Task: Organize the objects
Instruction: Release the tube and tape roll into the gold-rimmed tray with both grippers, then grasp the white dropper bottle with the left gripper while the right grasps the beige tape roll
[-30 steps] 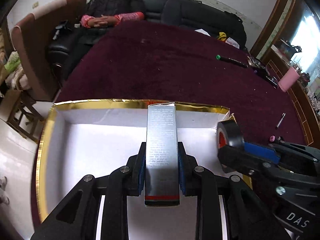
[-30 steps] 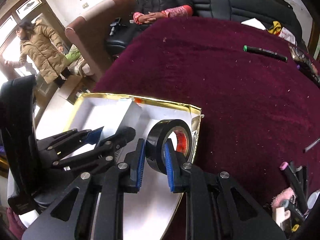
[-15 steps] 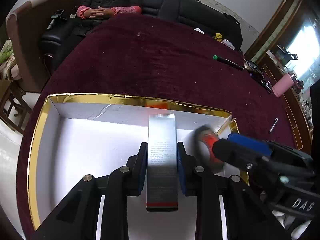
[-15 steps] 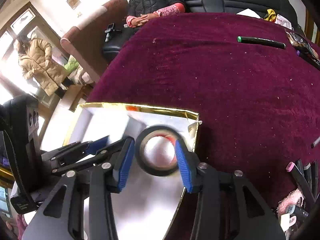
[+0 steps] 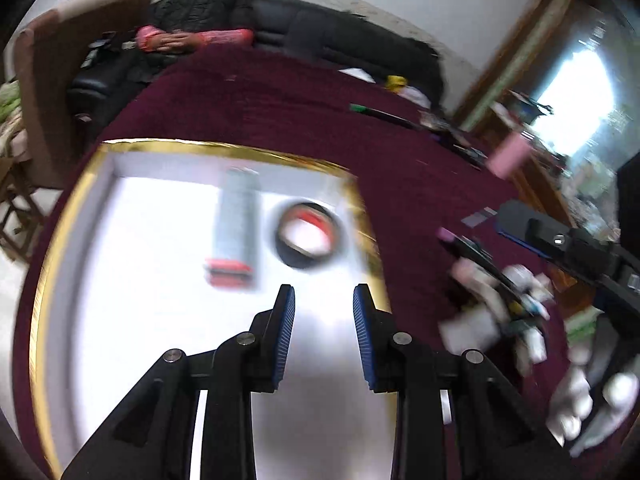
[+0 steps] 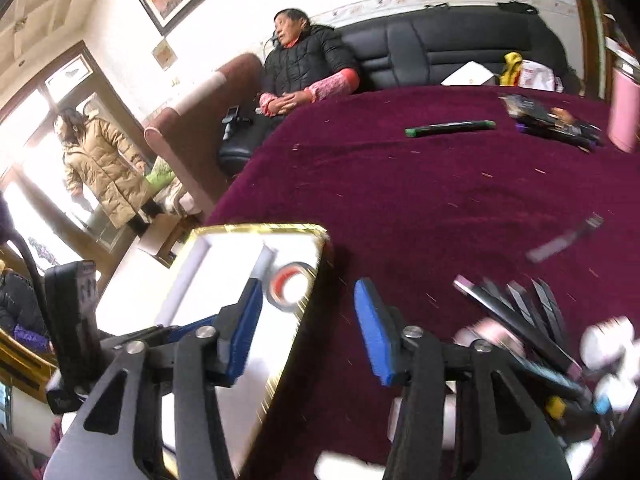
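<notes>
A white box with a gold rim (image 5: 224, 146) lies on the maroon tablecloth; it also shows in the right wrist view (image 6: 256, 229). Inside it lie a silver carton with a red band (image 5: 234, 224) and a black tape roll with a red core (image 5: 308, 236), side by side; the roll shows in the right wrist view (image 6: 289, 285). My left gripper (image 5: 324, 300) is open and empty above the box's near part. My right gripper (image 6: 308, 304) is open and empty, over the box's right edge.
A heap of pens, tubes and small bottles (image 6: 532, 320) lies on the cloth to the right of the box. A green-capped marker (image 6: 450, 127) and a pink cup (image 6: 624, 112) lie farther back. A person sits on the black sofa (image 6: 304, 76); another stands at the left.
My left gripper has let go of the silver carton, which now lies in the box. My right gripper has let go of the tape roll. Both have drawn back and swung right.
</notes>
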Demonstrator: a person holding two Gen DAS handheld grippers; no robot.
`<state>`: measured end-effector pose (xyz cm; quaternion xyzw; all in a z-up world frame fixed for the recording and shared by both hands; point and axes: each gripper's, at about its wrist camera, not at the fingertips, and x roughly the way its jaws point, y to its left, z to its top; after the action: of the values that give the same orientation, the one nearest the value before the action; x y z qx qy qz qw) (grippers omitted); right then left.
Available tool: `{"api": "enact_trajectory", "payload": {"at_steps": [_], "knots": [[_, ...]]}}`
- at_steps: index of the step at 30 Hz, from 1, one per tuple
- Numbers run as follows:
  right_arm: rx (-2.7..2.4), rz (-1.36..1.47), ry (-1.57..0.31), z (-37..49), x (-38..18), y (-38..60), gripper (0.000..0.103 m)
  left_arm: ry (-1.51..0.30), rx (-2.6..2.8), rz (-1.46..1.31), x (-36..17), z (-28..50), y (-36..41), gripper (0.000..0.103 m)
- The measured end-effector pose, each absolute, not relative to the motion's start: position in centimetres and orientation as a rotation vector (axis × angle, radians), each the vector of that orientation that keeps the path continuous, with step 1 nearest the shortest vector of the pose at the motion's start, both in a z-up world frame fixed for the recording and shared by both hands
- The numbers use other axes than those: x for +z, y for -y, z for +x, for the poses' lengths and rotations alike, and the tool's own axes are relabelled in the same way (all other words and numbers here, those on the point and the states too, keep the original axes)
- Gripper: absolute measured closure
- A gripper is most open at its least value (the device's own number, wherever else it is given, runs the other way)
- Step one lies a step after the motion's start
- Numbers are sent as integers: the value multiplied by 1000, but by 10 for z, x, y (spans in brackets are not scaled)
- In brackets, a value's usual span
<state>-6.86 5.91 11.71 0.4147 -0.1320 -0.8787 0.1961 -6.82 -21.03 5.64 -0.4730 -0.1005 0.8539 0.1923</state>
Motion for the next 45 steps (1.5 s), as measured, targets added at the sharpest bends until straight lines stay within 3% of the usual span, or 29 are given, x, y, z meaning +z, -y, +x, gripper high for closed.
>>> {"api": "enact_trajectory", "payload": {"at_steps": [2, 5, 12, 20, 31, 32, 34, 43, 44, 45], "knots": [[-2469, 1164, 396, -47, 116, -80, 48, 246, 2352, -1278, 66, -48, 193, 77], [-2497, 1180, 441, -16, 106, -114, 48, 95, 2281, -1239, 76, -24, 152, 65], [-2525, 1180, 625, 42, 87, -180, 48, -434, 2176, -1314, 44, -3, 59, 64], [-2537, 1132, 669, 71, 85, -207, 43, -666, 2111, -1317, 17, 8, 30, 64], [-2450, 1215, 608, 72, 52, -190, 43, -509, 2087, -1342, 12, 15, 29, 66], [-2450, 1233, 581, 69, 50, -185, 43, -506, 2099, -1341, 11, 17, 29, 68], [-2445, 1254, 519, 64, 46, -177, 43, -476, 2113, -1341, 12, 18, 30, 81], [-2589, 1411, 125, 39, 22, -148, 44, -294, 2159, -1351, 18, 35, 48, 81], [-2603, 1424, 110, 38, 20, -148, 48, -277, 2156, -1347, 19, 36, 51, 81], [-2617, 1444, 93, 37, 15, -149, 60, -262, 2158, -1342, 20, 38, 53, 81]]}}
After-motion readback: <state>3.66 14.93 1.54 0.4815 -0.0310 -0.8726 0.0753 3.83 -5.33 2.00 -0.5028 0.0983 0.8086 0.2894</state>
